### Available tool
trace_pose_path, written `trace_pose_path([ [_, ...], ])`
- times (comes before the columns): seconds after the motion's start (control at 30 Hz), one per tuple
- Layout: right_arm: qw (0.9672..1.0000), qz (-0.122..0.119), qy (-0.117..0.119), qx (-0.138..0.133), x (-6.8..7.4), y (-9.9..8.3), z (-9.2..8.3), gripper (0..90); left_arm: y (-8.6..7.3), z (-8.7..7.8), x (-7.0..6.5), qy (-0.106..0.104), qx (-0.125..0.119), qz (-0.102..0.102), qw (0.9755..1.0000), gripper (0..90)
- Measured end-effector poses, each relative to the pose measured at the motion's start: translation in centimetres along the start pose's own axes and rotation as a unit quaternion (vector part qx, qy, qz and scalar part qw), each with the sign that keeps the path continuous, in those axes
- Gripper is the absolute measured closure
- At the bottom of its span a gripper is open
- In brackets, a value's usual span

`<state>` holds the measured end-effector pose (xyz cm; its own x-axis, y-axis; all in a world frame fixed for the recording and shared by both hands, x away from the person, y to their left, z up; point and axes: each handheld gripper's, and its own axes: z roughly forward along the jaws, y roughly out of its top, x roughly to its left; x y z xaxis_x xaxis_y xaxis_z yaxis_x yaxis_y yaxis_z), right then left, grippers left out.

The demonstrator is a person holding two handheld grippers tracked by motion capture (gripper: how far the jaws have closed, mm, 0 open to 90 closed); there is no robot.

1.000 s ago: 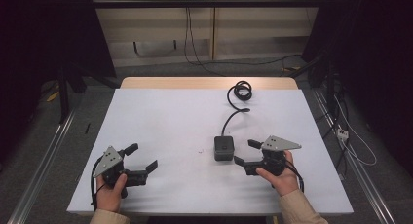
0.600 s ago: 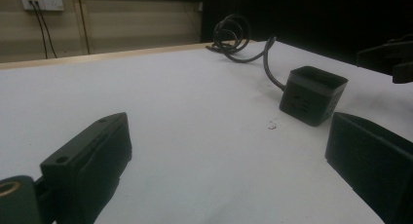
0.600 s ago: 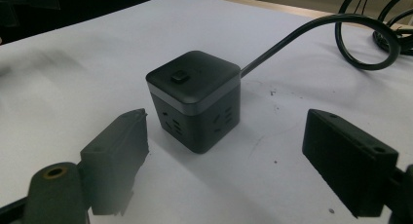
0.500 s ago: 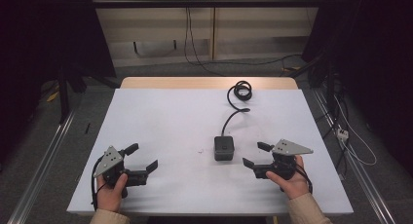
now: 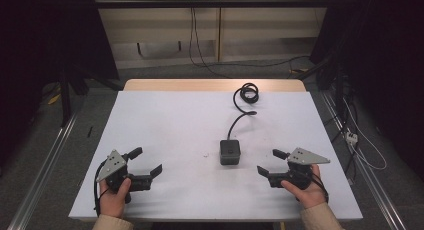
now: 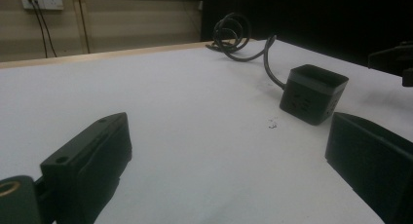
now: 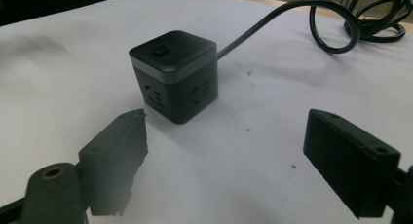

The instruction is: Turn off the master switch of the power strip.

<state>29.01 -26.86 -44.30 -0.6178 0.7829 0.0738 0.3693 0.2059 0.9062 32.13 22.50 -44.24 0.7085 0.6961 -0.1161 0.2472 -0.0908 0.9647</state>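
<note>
High view looks down from the table's (image 5: pixel 165 120) near edge; both low gripper views share the cube (image 6: pixel 313 93).

**Right gripper view: jaws spread, black socket cube ahead**

Right gripper (image 7: pixel 226 160) jaws wide apart, nothing between them, left jaw at 8 o'clock, right jaw at 4 o'clock. Black cube power strip (image 7: pixel 174 75) sits upright on the white table (image 7: pixel 73 87) at 11 o'clock, just beyond the left jaw tip, not touching. Button on top, outlets on two visible faces. Black cable (image 7: pixel 292 7) runs from the cube toward 1 o'clock, ending in a coil (image 7: pixel 370 24) at top right.
</note>
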Motion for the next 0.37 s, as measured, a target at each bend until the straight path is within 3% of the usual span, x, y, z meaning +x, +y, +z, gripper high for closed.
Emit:
trace_pose_path([
  [0.37,0.9999,0.003,-0.015,0.006,-0.82,-0.96,-0.88,15.6,0.03,0.14,0.03,0.004,0.000,-0.004,1.0000,2.7],
])
